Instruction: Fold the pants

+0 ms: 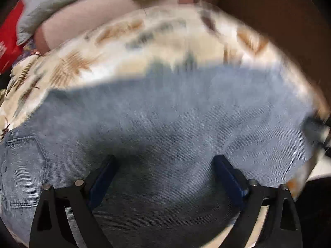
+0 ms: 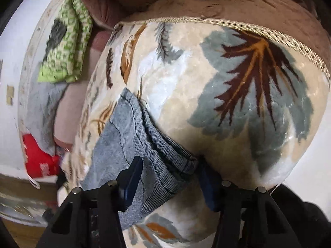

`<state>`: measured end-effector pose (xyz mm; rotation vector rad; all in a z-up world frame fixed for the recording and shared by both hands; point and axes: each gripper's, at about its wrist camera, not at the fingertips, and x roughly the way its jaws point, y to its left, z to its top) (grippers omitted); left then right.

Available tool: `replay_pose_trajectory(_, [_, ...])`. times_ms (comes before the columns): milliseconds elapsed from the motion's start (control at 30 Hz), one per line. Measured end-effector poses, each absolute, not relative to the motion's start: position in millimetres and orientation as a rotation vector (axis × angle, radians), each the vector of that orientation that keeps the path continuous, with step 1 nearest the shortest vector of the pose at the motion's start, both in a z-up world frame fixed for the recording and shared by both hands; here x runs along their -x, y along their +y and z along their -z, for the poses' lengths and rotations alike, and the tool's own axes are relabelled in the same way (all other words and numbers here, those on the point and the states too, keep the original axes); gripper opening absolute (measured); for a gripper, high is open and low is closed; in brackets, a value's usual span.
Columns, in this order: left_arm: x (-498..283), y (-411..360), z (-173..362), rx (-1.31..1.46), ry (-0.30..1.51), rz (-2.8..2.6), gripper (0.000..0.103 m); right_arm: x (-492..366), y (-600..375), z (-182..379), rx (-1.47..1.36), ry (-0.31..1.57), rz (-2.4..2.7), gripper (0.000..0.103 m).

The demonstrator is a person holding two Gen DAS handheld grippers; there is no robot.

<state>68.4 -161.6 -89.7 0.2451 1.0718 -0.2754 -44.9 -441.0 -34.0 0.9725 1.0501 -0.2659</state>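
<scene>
Light blue denim pants [image 1: 165, 119] lie on a cream blanket with a leaf print [image 1: 86, 62]. In the left wrist view my left gripper [image 1: 166, 161] is open, its blue pads wide apart just above the flat denim, holding nothing. In the right wrist view a bunched, hemmed end of the pants [image 2: 149, 144] lies on the blanket [image 2: 238, 103]. My right gripper [image 2: 169, 163] is open with its two blue pads on either side of that folded denim edge, not closed on it.
A green patterned cloth [image 2: 64, 47], a grey cloth [image 2: 45, 107] and a red item [image 2: 39, 159] lie at the left past the blanket. Brown bedding [image 2: 227, 2] lies behind the blanket. A white wall [image 2: 16, 41] is at the far left.
</scene>
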Motion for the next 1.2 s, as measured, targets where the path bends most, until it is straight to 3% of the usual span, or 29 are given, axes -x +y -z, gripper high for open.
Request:
replay_pose_trajectory(67, [-67.4, -164.2, 87.4, -0.266, 1.053, 0.26, 0.1, 39.7, -436.3, 31.2, -0.923, 1.063, 0.275, 0.055])
replay_pose_trajectory(167, [-70.0, -165.6, 86.3, -0.279, 1.064, 0.275, 0.1, 32.3, -428.5, 25.4, -0.808, 1.073, 0.268, 0.03])
replay_pose_trajectory(200, [-70.3, -163.3, 85.0, -0.27, 1.066, 0.283, 0.1, 29.5, -427.2, 21.8, -0.807, 1.07, 0.253, 0.027])
replay_pose_trajectory(367, [-62.9, -126.0, 66.2, -0.108, 1.046, 0.323, 0.098, 6.3, -377.5, -42.9, -0.585, 0.965, 0.186, 0.026])
replay_pose_trajectory(500, [-48.2, -58.4, 35.8, 0.048, 0.965, 0.248, 0.098, -14.9, -275.4, -101.4, -0.34, 0.86, 0.01, 0.026])
replay_pose_trajectory(667, [-20.9, 43.8, 16.3, 0.203, 0.909, 0.079, 0.098, -9.6, -144.0, -96.4, -0.13, 0.858, -0.23, 0.027])
replay_pose_trajectory(767, [-12.0, 83.0, 18.0, 0.237, 0.91, -0.002, 0.098, -7.0, -95.1, -38.5, -0.12, 0.998, -0.339, 0.034])
replay_pose_trajectory(800, [-9.7, 91.7, 19.3, 0.248, 0.911, -0.022, 0.098, -6.3, -84.5, -10.2, -0.131, 1.079, -0.371, 0.052])
replay_pose_trajectory(833, [-9.2, 96.5, 20.1, 0.253, 0.913, -0.033, 0.098, -5.3, -76.6, 15.6, -0.133, 1.166, -0.405, 0.061])
replay_pose_trajectory(967, [-9.7, 84.2, 10.6, 0.249, 0.906, 0.014, 0.098, 10.6, -97.8, 4.6, -0.203, 1.094, -0.448, 0.07])
replay_pose_trajectory(1133, [-16.2, 21.9, -11.8, 0.219, 0.854, 0.189, 0.098, 21.0, -197.6, -19.8, -0.61, 0.977, -0.361, 0.077])
replay_pose_trajectory(1200, [-18.0, -4.4, -3.0, 0.186, 0.872, 0.248, 0.098, 15.0, -221.4, 2.3, -0.744, 1.023, -0.362, 0.086])
